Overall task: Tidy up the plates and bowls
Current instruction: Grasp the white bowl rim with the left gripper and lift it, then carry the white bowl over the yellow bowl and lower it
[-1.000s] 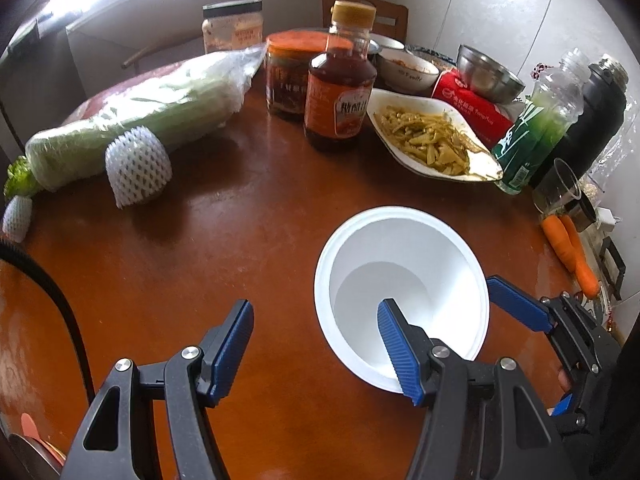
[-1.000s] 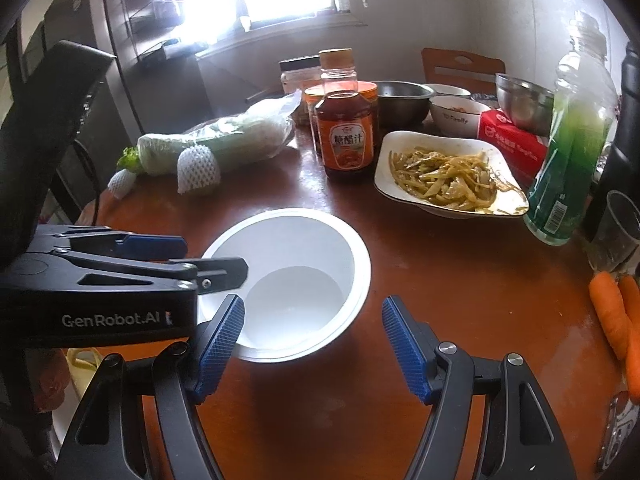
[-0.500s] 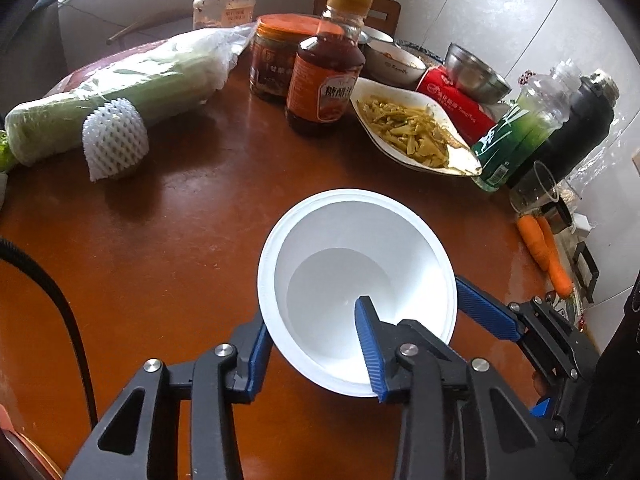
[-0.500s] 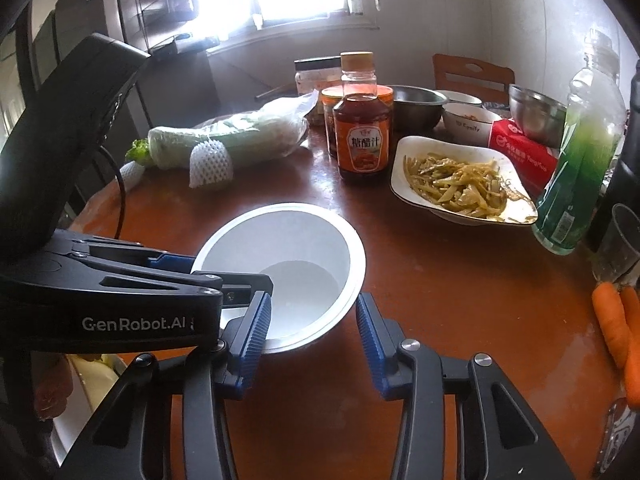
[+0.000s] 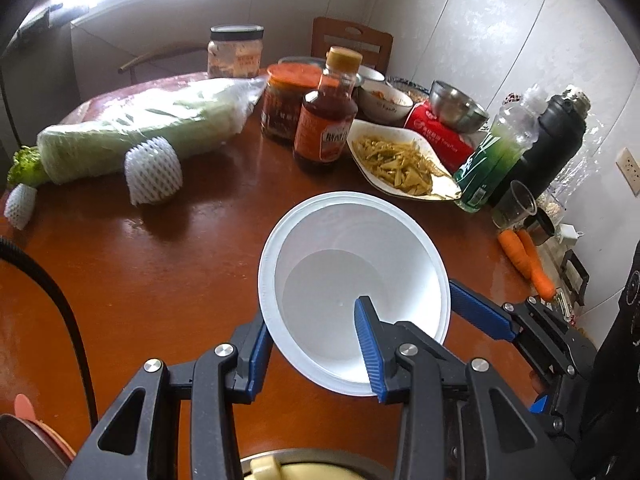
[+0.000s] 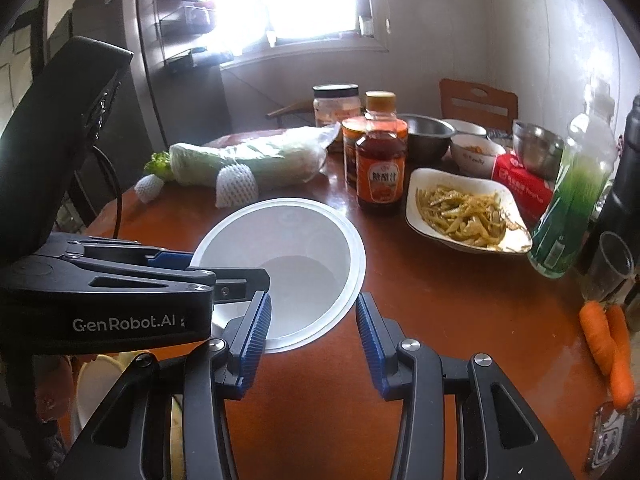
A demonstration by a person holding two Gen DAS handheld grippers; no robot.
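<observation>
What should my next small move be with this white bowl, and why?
Probably raise both grippers together, evenly and level. The left gripper and right gripper each clamp the white bowl at its near rim, one finger inside and one outside. I cannot tell whether it has cleared the table, and uneven lifting could twist it.
</observation>
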